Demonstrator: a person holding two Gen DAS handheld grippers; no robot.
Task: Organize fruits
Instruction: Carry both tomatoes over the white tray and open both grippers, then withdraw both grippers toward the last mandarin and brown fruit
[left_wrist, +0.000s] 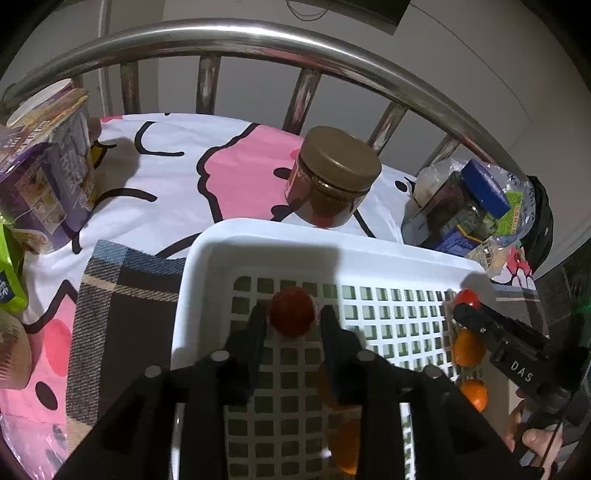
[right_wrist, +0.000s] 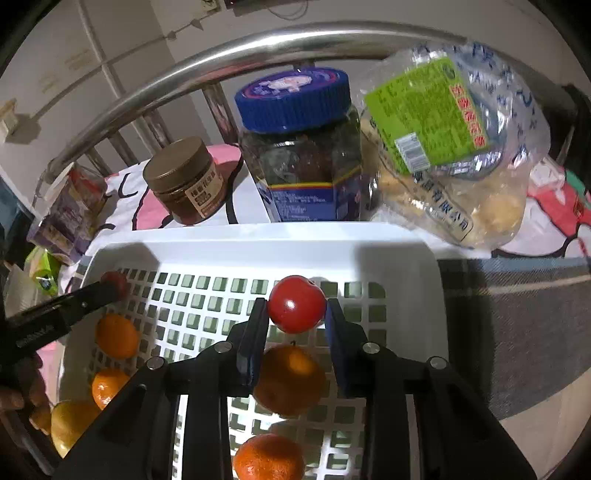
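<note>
Fingers (left_wrist: 258, 332) L & R each pinch red fruit; basket (right_wrist: 258, 240) oranges part-hidden.

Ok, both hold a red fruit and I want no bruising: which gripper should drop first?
Left, probably: its red fruit hangs over bare basket grid; the right's fruit sits above an orange.

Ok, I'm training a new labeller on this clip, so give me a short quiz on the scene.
1. True or false: the left claw is empty.
2. What lies in the white basket? A oranges, B bananas, C grapes.
3. Fill in: the right claw holds a round fruit coloured ___.

Key:
1. False: it grips a red fruit.
2. A: oranges.
3. Red.
</note>
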